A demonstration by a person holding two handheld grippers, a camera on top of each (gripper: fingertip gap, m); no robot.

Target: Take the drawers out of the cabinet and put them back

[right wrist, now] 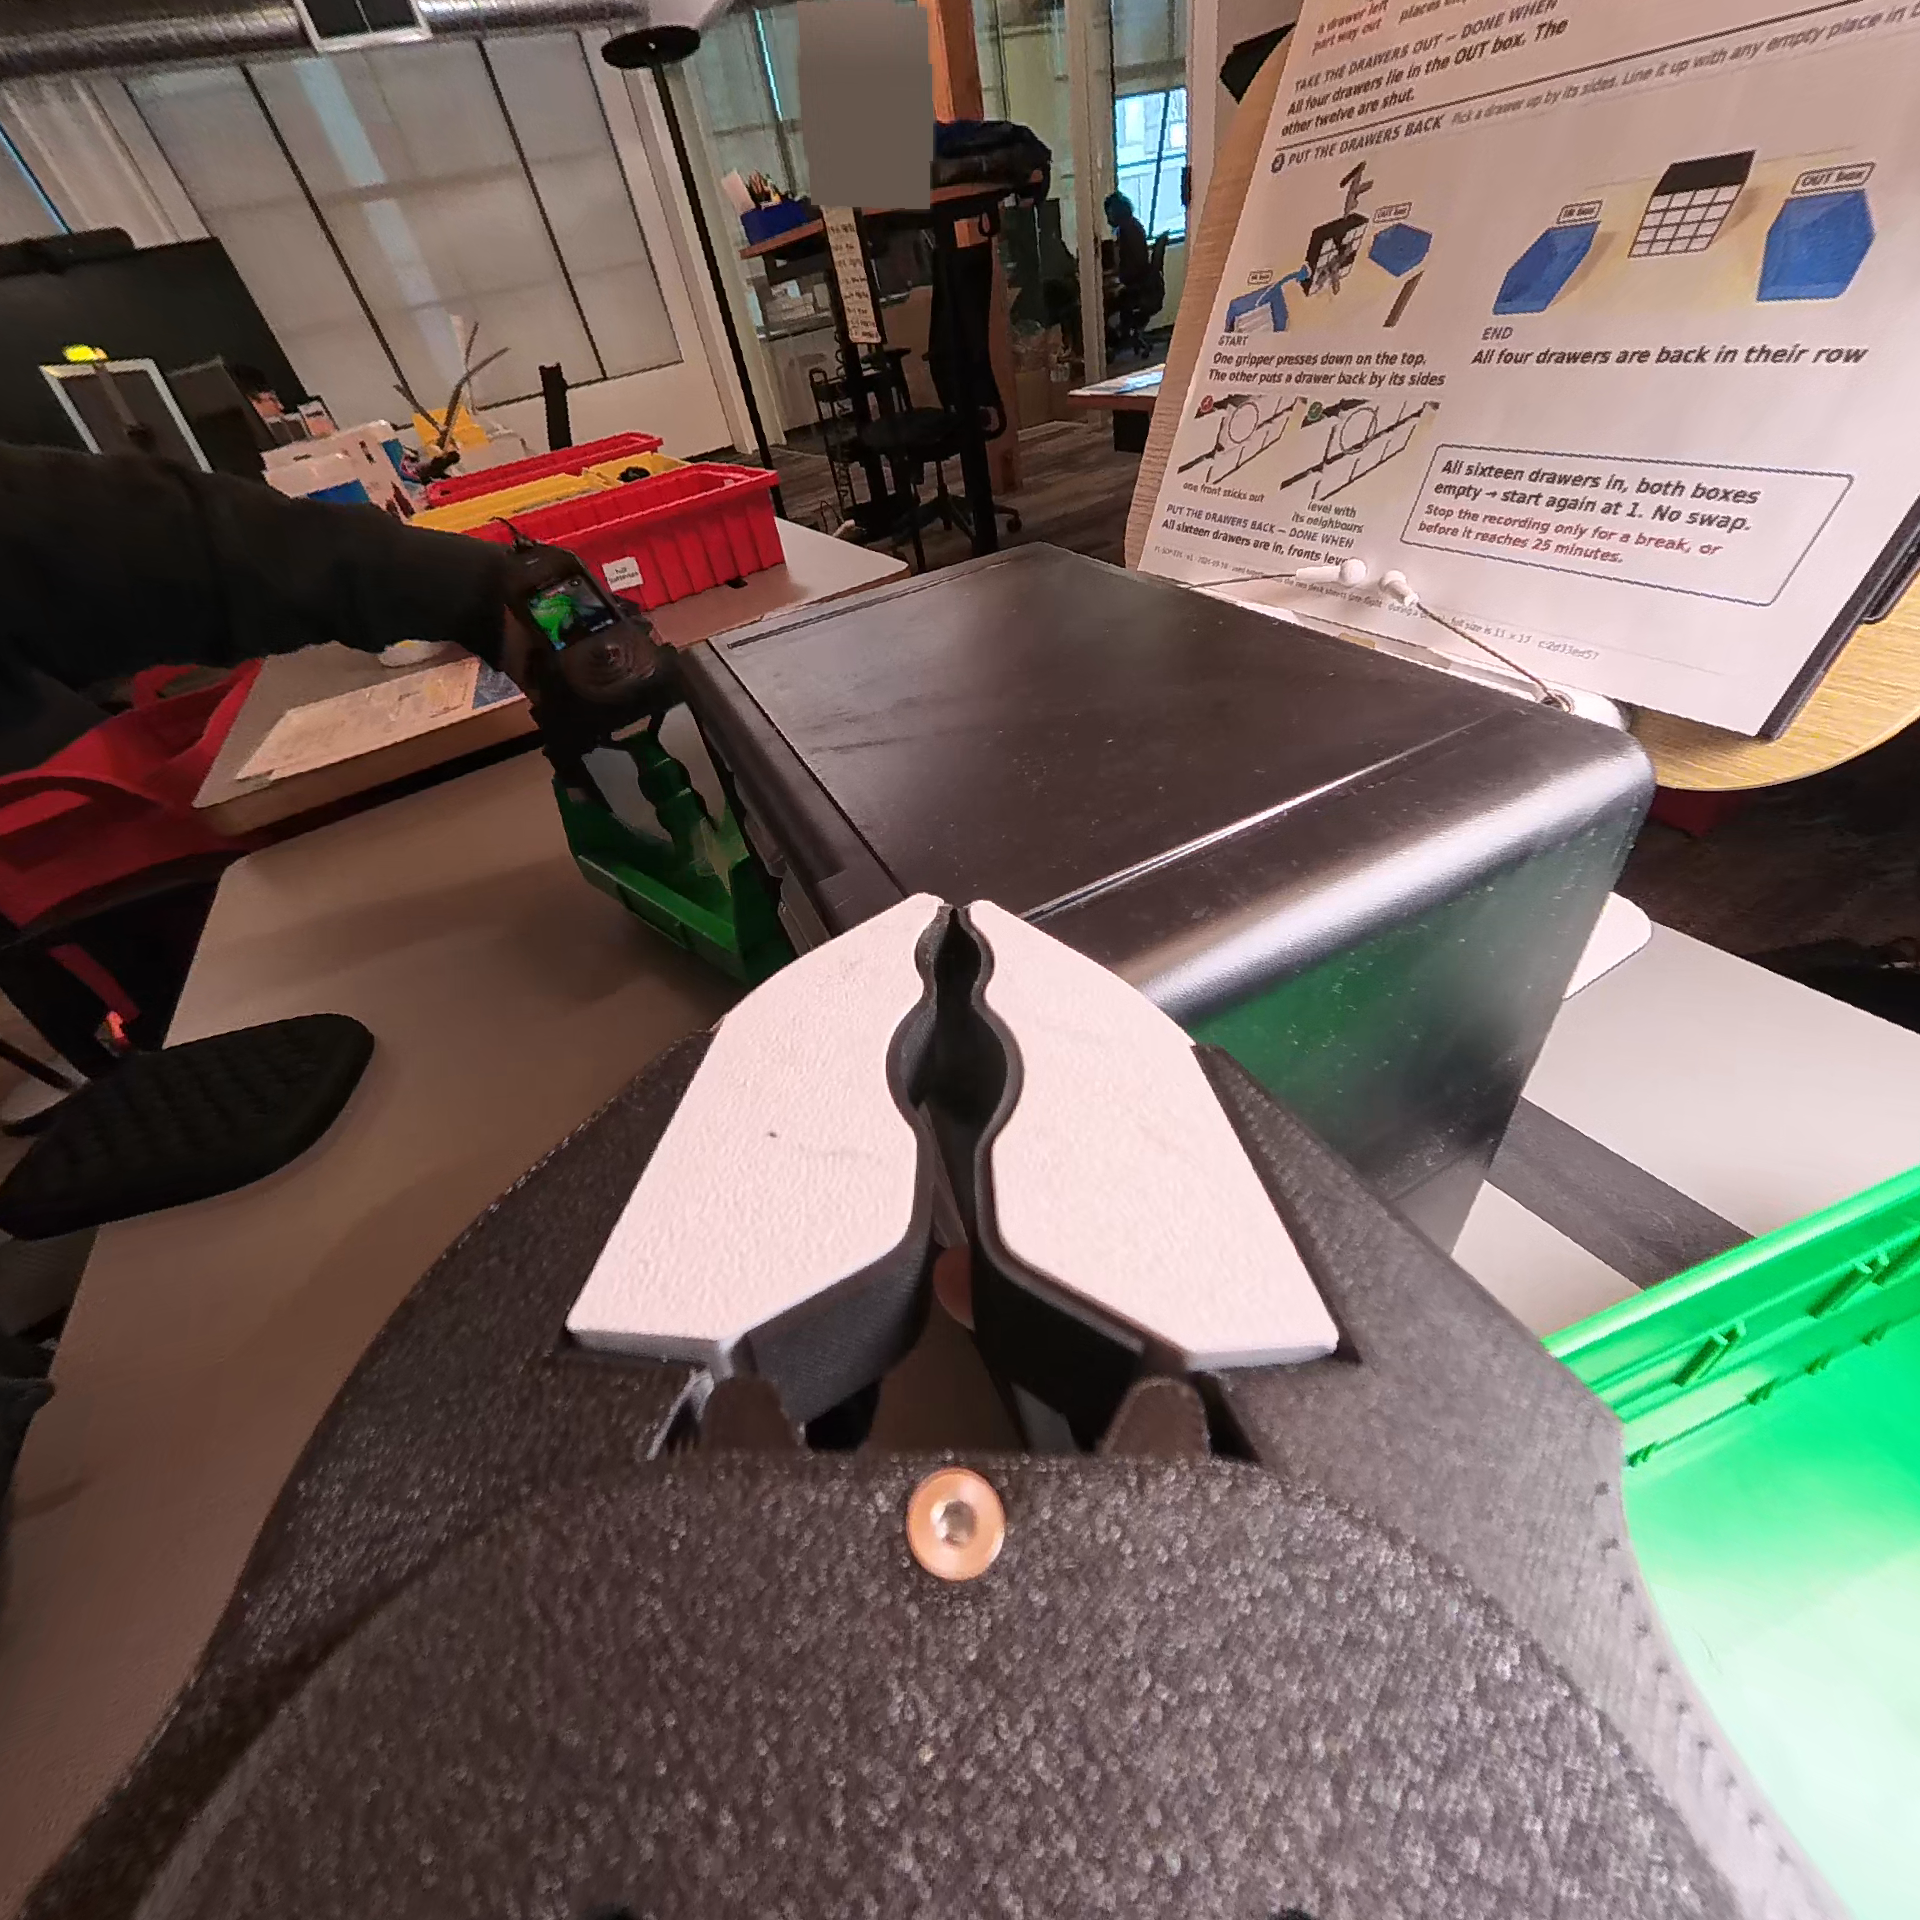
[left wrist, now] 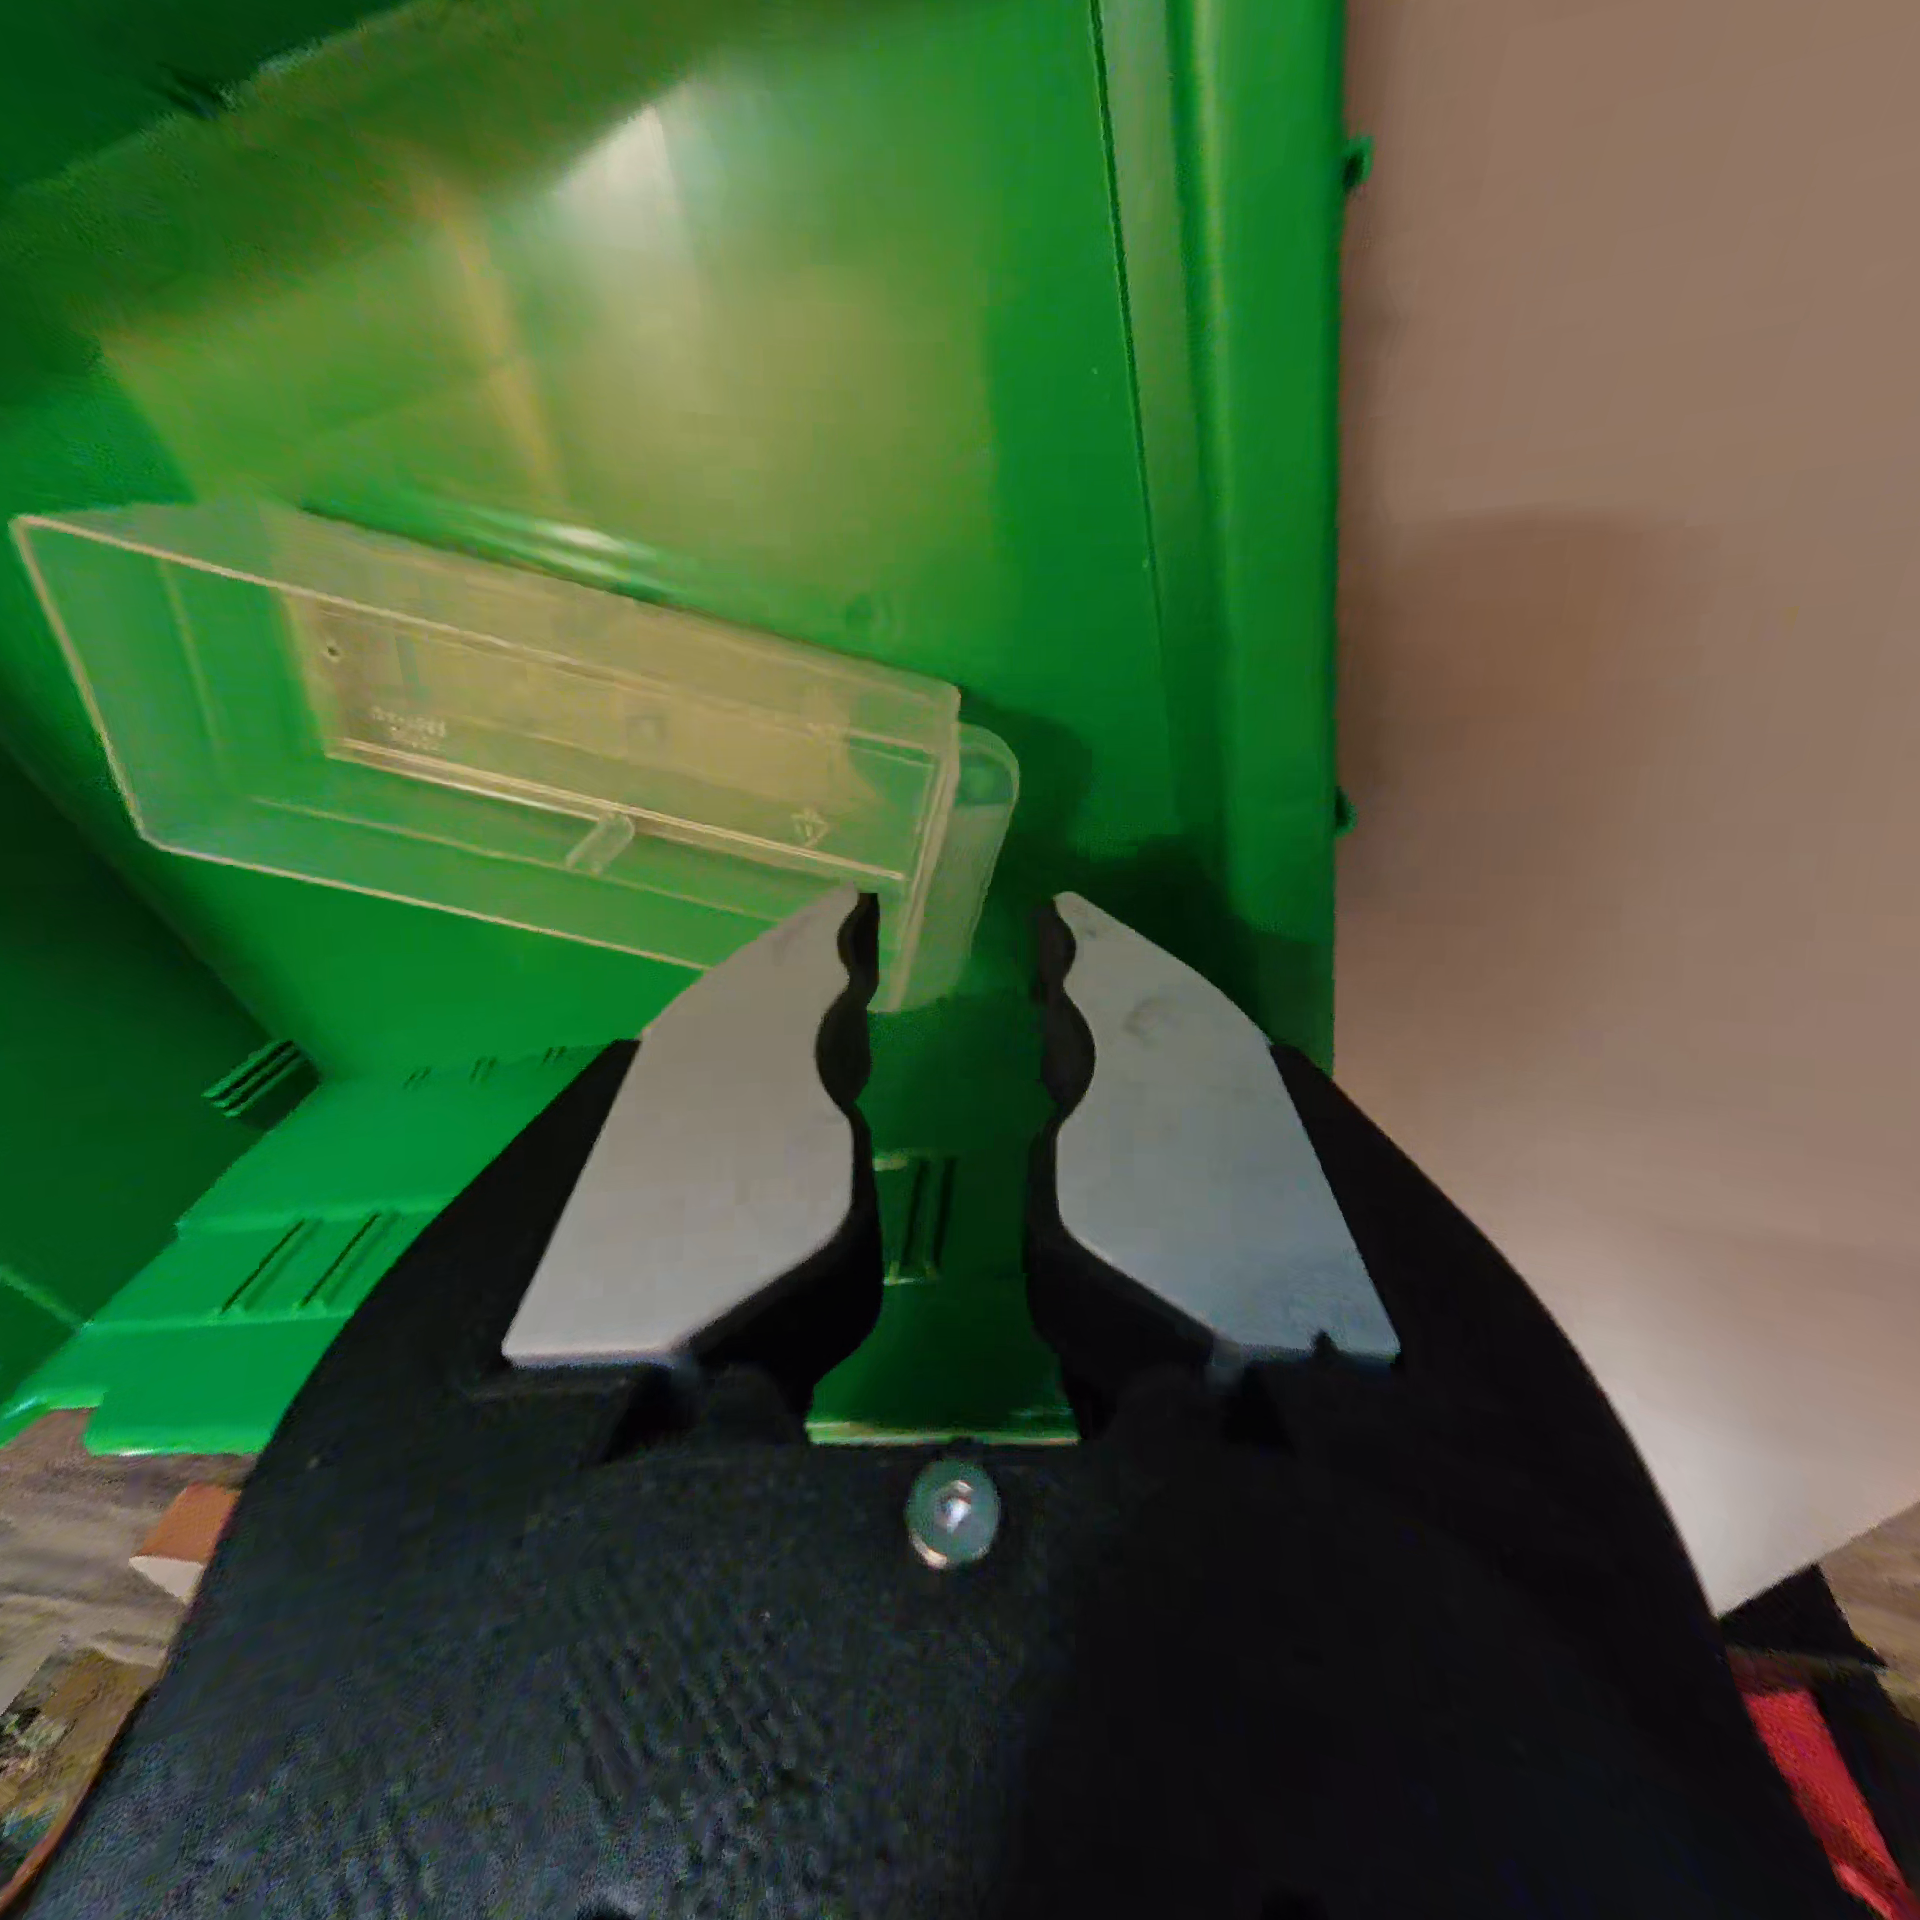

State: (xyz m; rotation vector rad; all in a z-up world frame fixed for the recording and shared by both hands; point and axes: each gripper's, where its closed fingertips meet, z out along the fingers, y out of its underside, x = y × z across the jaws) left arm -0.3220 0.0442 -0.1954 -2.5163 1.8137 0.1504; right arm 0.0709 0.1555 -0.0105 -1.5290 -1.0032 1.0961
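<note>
A clear plastic drawer (left wrist: 499,727) lies tilted inside a green bin (left wrist: 1039,416), its front end toward me. My left gripper (left wrist: 956,909) is open, and the drawer's front panel and handle sit between the fingertips, close to the left finger (left wrist: 727,1122). The black cabinet (right wrist: 1143,707) shows from above in the right wrist view. My right gripper (right wrist: 954,914) is shut and empty, its tips at the cabinet's top front edge. The left gripper also shows farther off in the right wrist view (right wrist: 634,769), reaching into the green bin (right wrist: 665,904) left of the cabinet.
A second green bin (right wrist: 1766,1455) stands to the right of the cabinet. An instruction sheet on a board (right wrist: 1558,364) leans behind it. A person's sleeve (right wrist: 208,561) comes from the left. Red bins (right wrist: 644,520) sit on a far table. The grey tabletop (right wrist: 364,935) lies left.
</note>
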